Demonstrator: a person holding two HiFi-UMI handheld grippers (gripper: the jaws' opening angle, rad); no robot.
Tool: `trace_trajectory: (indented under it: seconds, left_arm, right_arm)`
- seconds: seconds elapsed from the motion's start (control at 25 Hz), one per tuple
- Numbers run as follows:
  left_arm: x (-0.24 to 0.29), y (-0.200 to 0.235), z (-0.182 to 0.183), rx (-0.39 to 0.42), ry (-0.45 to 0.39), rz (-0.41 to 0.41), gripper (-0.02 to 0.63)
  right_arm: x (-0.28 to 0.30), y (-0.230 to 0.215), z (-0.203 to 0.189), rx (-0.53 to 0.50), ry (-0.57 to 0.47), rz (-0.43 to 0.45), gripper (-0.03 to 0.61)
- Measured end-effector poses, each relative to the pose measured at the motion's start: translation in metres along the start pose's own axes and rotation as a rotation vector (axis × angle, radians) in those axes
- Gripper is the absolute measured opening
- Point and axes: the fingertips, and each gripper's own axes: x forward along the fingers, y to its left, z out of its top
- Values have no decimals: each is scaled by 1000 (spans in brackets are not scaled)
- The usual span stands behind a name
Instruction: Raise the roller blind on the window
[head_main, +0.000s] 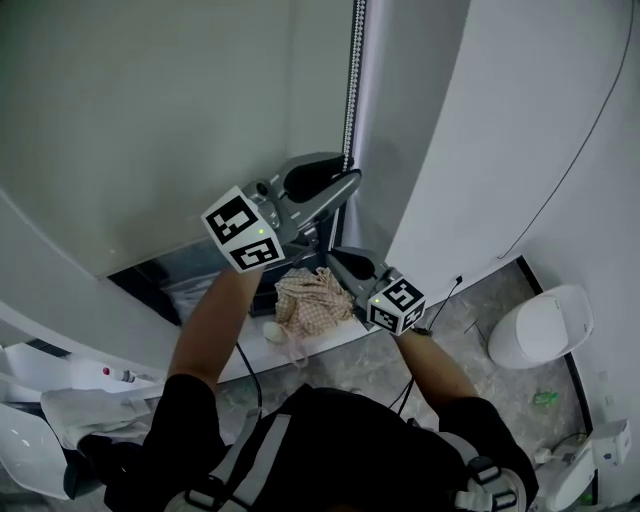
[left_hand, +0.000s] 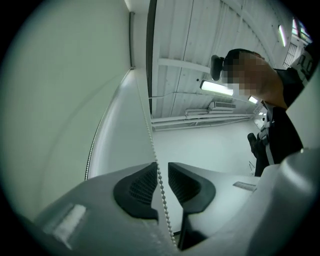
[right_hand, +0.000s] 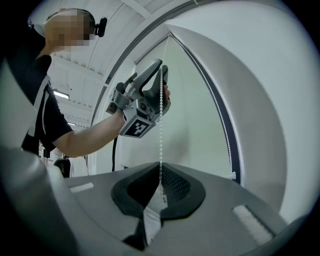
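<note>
One bead chain (head_main: 349, 90), two grippers. The left gripper (left_hand: 161, 172) holds its jaws apart around the chain. The right gripper (right_hand: 160, 182), at 5 o'clock, pinches it. The roller blind (head_main: 150, 120) hangs at 10 o'clock, top cut off.

No legible text, brand name, number or sign is present in any view. The white plastic cube (head_main: 243, 230) on the left gripper (left_hand: 161, 169) and the matching white cube (head_main: 397, 304) on the right gripper (right_hand: 160, 174) carry only black-and-white square marker patterns, without characters. The pale rectangular sticker (left_hand: 67, 224) on the left gripper's grey body is too blurred to read.
</note>
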Motion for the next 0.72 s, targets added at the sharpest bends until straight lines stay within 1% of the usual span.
trace_trajectory:
  seconds: [0.08,0.2,0.32,0.4,0.44,0.52,0.6,0.68,0.72]
  left_arm:
    - [-3,0,2,-25,-29,17,23]
    - [-8,8,2,-70,-48,54,16]
    - [-14,11,2,-120,-81,72,15]
    - [-18,13,-4,-160,-96,79,15]
    - [-19,15,-12,-177,-90,86,15]
    - [-27,18,-40,-196,-51,116,15]
    - [-39,17,-80,-231,0,151,15]
    - [-53,8,-124,-293,40,179,15]
    - [-59,3,-142,-336,41,193,15]
  right_arm:
    - [-3,0,1,-9,-2,-1,17]
    - [-5,-2,0,-20,-2,-3,17]
    - [-8,-2,-1,-15,-11,-8,17]
    - [-11,-2,-7,-11,-5,-9,17]
    - [-12,-3,-14,-10,13,-9,17]
    - [-13,-8,-42,-15,88,-19,17]
    - [-18,-13,-84,-9,210,-37,17]
    - [-29,-12,-128,10,346,-28,17]
    - [-35,-7,-144,20,393,-6,18]
